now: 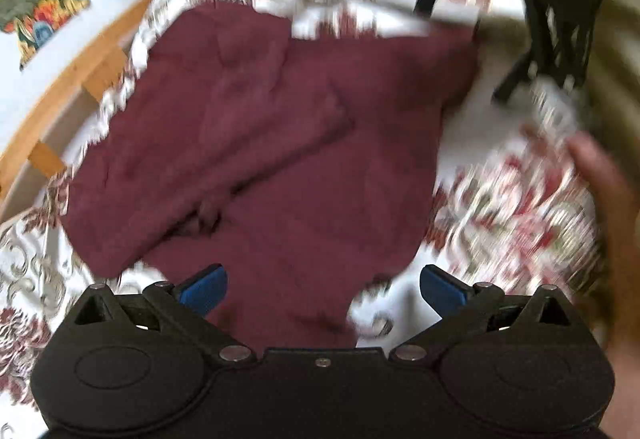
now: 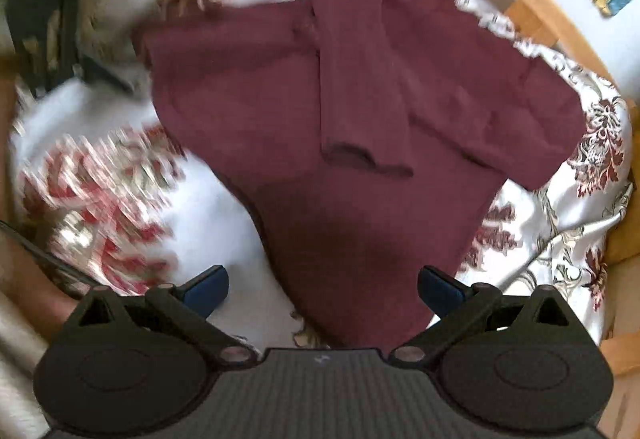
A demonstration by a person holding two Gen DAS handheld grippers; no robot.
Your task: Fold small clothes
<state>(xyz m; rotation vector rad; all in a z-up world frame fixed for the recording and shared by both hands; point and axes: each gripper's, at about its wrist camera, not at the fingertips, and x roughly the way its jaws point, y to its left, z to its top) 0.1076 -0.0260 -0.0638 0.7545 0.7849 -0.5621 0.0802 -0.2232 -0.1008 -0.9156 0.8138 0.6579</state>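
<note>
The maroon top (image 1: 280, 143) lies spread on the floral bedspread (image 1: 516, 207), one sleeve (image 2: 360, 79) folded across its body. Both claws, left (image 1: 323, 289) and right (image 2: 322, 289), hang released at its near hem, long axis running away from them, neither noticeably closer.

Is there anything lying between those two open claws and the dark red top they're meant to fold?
Nothing visible. The maroon top lies spread on the flowered sheet, one sleeve already folded across it. The left gripper and right gripper are both open, right over its near edge, holding nothing. The pictures are blurred.
</note>
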